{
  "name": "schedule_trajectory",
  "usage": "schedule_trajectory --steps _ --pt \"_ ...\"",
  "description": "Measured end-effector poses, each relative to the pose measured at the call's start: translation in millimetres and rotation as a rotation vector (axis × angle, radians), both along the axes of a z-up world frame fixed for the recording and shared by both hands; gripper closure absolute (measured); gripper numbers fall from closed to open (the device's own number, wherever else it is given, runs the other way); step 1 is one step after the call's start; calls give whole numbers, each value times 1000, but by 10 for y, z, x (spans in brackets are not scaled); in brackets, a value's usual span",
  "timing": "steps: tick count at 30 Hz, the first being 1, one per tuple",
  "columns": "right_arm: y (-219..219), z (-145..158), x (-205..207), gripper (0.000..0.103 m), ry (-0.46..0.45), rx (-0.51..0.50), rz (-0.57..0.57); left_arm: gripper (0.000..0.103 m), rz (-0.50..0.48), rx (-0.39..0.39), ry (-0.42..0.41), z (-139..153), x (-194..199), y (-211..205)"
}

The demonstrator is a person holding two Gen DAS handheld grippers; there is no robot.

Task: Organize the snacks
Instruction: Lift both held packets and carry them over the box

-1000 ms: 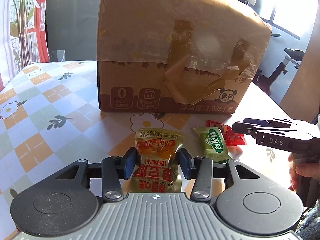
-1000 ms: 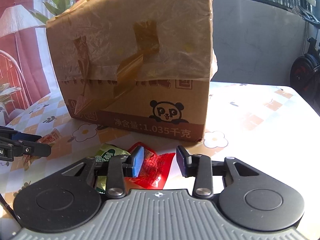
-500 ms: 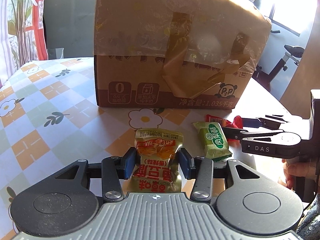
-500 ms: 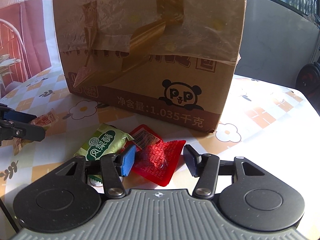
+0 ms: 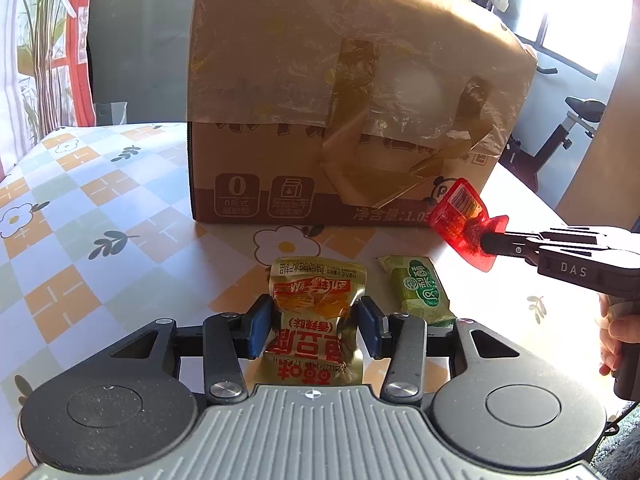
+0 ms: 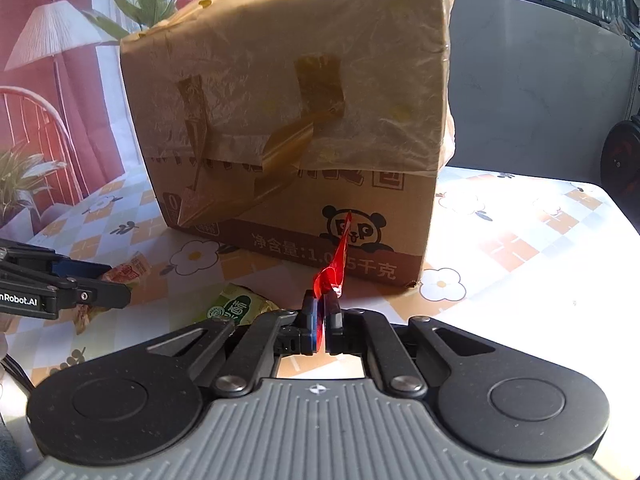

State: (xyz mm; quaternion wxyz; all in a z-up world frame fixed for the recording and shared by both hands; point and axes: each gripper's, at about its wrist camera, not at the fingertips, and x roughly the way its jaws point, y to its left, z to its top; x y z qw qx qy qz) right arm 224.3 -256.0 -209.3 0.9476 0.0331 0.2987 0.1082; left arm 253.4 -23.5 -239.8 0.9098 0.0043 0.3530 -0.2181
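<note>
My left gripper (image 5: 315,320) has its pads on both sides of a gold and red snack packet (image 5: 314,322) that lies on the table. My right gripper (image 6: 321,312) is shut on a red snack packet (image 6: 336,258) and holds it off the table, in front of the cardboard box (image 6: 288,120). In the left wrist view the red packet (image 5: 460,218) hangs in the air at the right gripper's tips (image 5: 490,240). A green snack packet (image 5: 420,290) lies on the table right of the gold one; it also shows in the right wrist view (image 6: 236,306).
The big taped cardboard box (image 5: 340,100) stands on the flowered tablecloth (image 5: 100,200) just behind the snacks. The left gripper (image 6: 100,292) reaches in at the left of the right wrist view. An exercise bike (image 5: 560,140) stands beyond the table's right edge.
My right gripper has closed on the red packet and lifted it off the table. My left gripper stays around the gold packet.
</note>
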Motion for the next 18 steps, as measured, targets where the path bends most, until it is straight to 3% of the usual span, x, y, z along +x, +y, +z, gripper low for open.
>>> schedule_trajectory --steps 5,8,11,18 --pt "-48 125 -95 100 -22 44 23 54 0 -6 -24 62 -10 24" --pt "-93 262 -191 100 -50 103 40 54 9 28 -109 196 -61 32" --pt "-149 478 -321 100 -109 199 69 54 32 -14 -178 427 -60 117" --pt "-209 1146 -391 100 -300 219 121 54 5 -68 -379 1144 -4 124"
